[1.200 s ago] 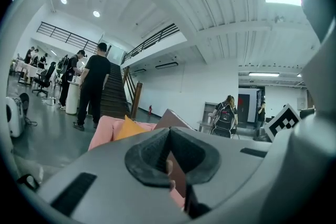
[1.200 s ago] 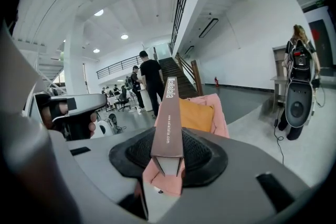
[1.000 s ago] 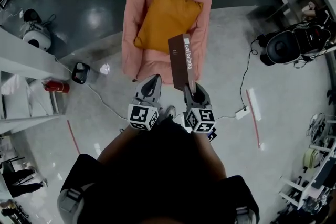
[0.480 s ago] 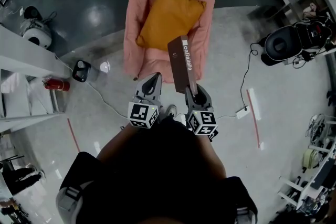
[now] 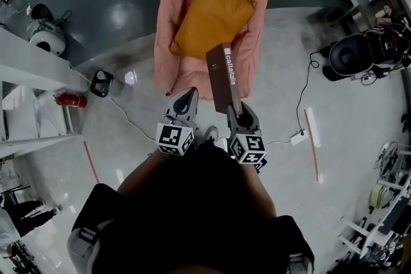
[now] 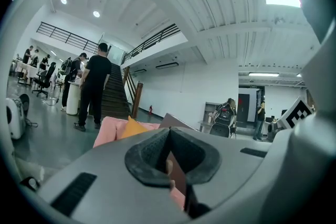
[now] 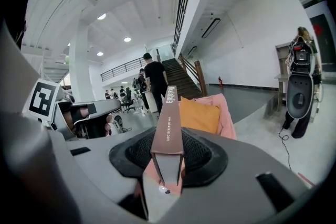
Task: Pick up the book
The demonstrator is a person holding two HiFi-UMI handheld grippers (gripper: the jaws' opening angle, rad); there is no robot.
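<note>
right tool [image 5: 236,110] clamps book [image 5: 225,77] edge | spine up | armchair [image 5: 168,29] ahead

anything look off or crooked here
Only small things: the orange cushion sits turned cornerwise on the pink armchair, not square to it. The book is gripped by one end in the right gripper, spine up. Nothing looks spilled or damaged.

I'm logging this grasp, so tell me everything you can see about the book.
The book is a slim brown hardcover with white lettering on its spine and pale page edges. It is closed, spine up, clamped at its near end between the jaws of the right gripper, jutting toward the pink armchair.
</note>
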